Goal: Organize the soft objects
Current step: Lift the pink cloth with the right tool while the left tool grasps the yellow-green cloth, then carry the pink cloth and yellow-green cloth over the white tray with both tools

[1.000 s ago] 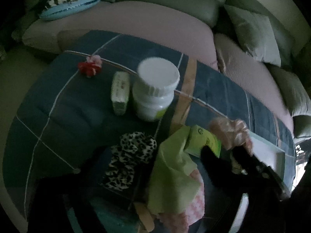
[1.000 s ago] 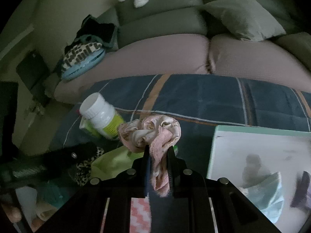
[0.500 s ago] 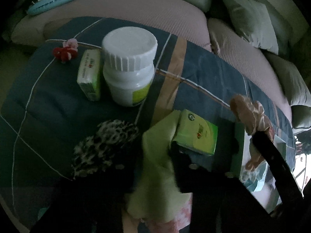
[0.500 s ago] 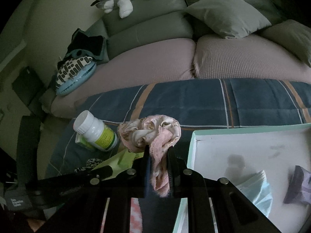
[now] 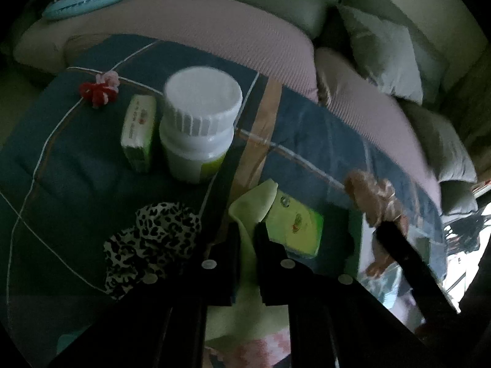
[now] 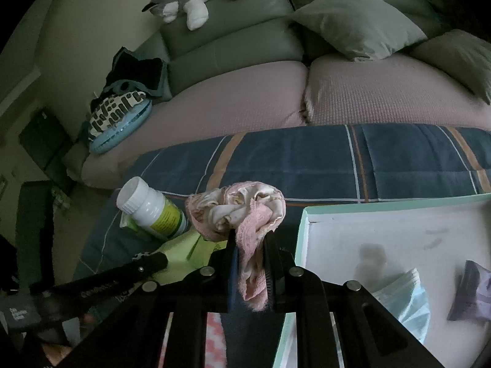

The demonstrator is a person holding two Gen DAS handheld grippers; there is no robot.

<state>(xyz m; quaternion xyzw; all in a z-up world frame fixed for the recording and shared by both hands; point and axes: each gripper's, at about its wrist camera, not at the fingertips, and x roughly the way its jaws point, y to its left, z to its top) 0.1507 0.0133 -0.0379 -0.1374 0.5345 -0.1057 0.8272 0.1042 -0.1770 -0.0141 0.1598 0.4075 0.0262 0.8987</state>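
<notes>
My right gripper (image 6: 249, 239) is shut on a crumpled pink and cream cloth (image 6: 236, 211), held above the blue plaid blanket (image 6: 307, 159) just left of a white tray (image 6: 368, 233). The cloth also shows in the left wrist view (image 5: 373, 199). My left gripper (image 5: 247, 230) is shut on a light green cloth (image 5: 248, 242) that lies on the blanket (image 5: 76, 178). A leopard-print soft item (image 5: 153, 239) lies left of it. A green tissue pack (image 5: 294, 230) lies right of it.
A white bottle (image 5: 199, 125) stands beside a small green pack (image 5: 138, 132) and a red and pink scrunchie (image 5: 99, 90). The tray holds a blue face mask (image 6: 408, 300) and a purple packet (image 6: 472, 294). A sofa with cushions (image 6: 356, 21) lies behind.
My left gripper has closed in on the light green cloth and shut on it. My right gripper has carried the pink cloth a little further right, toward the tray.
</notes>
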